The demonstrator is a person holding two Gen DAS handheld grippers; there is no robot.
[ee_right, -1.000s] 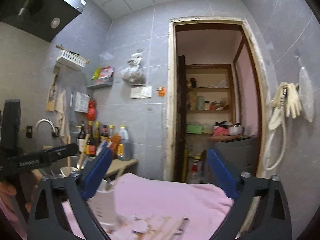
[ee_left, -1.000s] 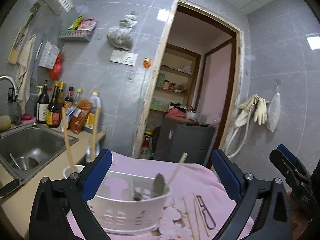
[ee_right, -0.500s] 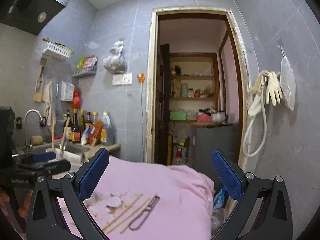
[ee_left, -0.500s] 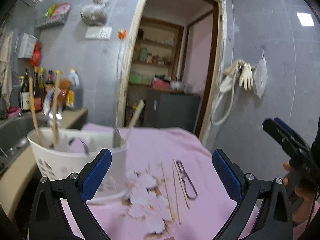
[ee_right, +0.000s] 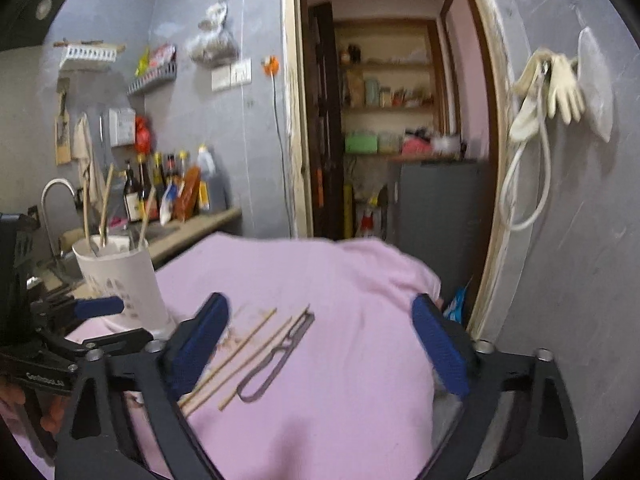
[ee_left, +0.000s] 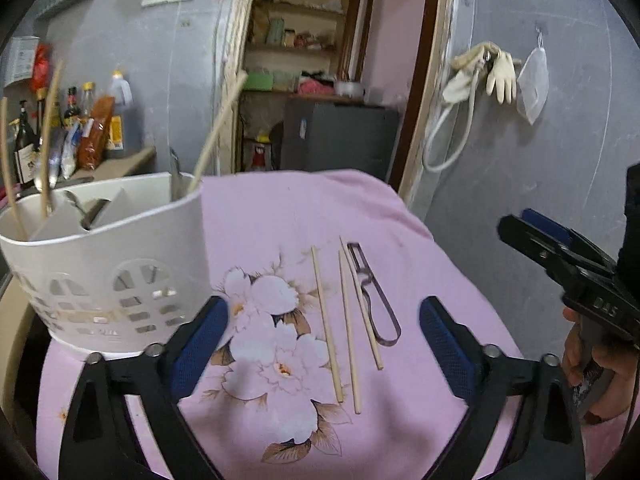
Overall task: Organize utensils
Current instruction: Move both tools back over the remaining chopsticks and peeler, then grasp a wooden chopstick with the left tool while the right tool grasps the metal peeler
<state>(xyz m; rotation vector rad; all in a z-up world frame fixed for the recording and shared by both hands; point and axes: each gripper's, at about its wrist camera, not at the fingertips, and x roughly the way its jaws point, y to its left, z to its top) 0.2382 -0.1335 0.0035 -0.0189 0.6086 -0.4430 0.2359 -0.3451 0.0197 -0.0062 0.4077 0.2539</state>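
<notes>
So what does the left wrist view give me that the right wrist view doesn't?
Only the left wrist view shows the dividers inside the white holder, the metal utensils lying in it, and the flower print on the cloth. Only the right wrist view shows the faucet and the wall rack. Both show three loose chopsticks and the metal peeler on the pink cloth, and both tongs, the left tongs and the right tongs, open with nothing between them, their jaws having just been closing.
</notes>
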